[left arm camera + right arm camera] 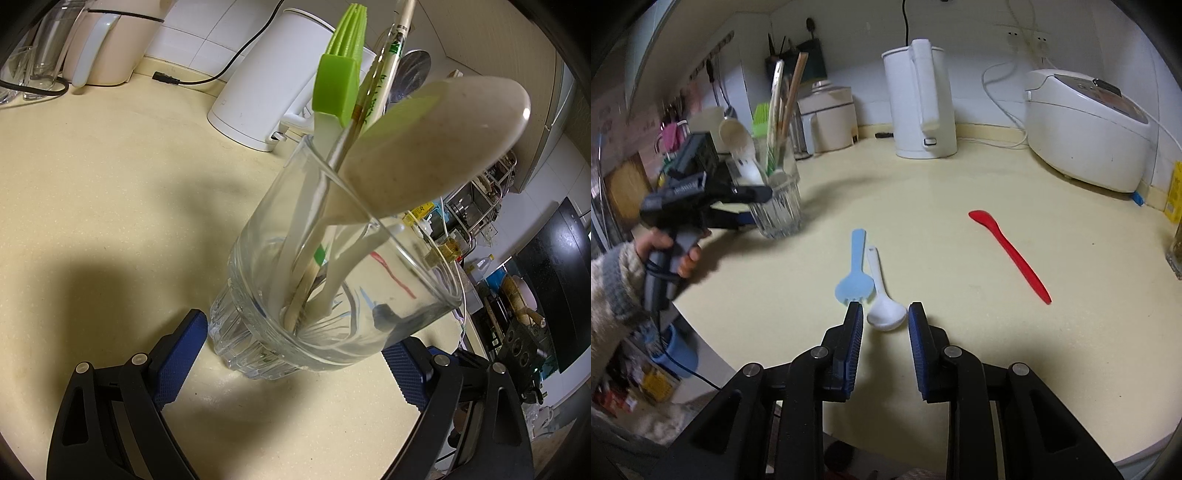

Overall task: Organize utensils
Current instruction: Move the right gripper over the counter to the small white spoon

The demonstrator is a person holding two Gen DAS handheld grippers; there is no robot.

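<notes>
A clear glass tumbler stands on the cream counter with a green silicone brush, a beige rice paddle and wrapped chopsticks upright in it. My left gripper straddles its base, and both blue pads rest against the glass. In the right wrist view, the same tumbler and left gripper sit at the far left. A white spoon lies flat beside a light blue spork. My right gripper is open, its tips on either side of the spoon's bowl without pressing it. A red spatula lies to the right.
A white kettle and a rice cooker stand along the back wall, with cables behind them. A glass jar sits at the right edge. The counter's edge curves past on the near left, where a sleeved hand holds the left gripper.
</notes>
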